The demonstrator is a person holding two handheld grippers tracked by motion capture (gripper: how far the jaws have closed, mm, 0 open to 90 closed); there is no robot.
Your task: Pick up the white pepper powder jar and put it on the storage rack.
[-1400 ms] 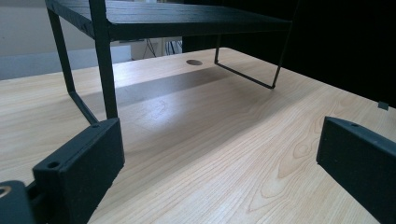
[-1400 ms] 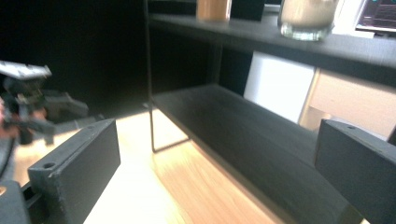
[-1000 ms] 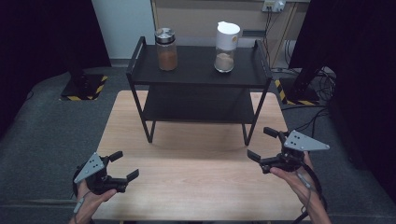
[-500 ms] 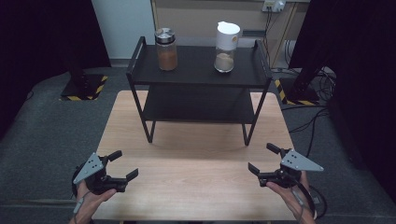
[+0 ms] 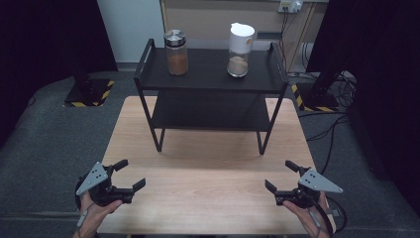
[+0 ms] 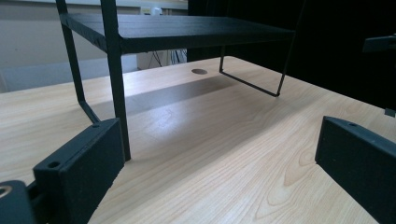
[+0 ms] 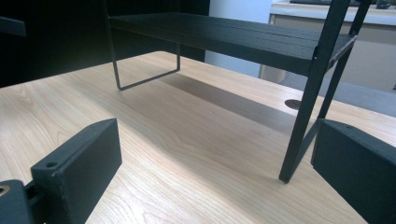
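1. The left gripper (image 5: pixel 130 175) hovered low over the near left corner of the wooden table (image 5: pixel 208 183), held in the person's left hand (image 5: pixel 96 210), its jaws spread wide and empty.
2. The right gripper (image 5: pixel 280 177) sat over the near right corner in the right hand (image 5: pixel 309 215), jaws likewise parted with nothing between them.
3. Both grippers pointed inward and forward toward the black shelf rack (image 5: pixel 213 79), well apart from it.
4. On the rack's top shelf stood a glass jar (image 5: pixel 176 52) at the left and a white-lidded container (image 5: pixel 239 49) at the right, both upright and apart.
5. In the left gripper view, the rack's front leg (image 6: pixel 116 84) rose just beyond the left jaw.
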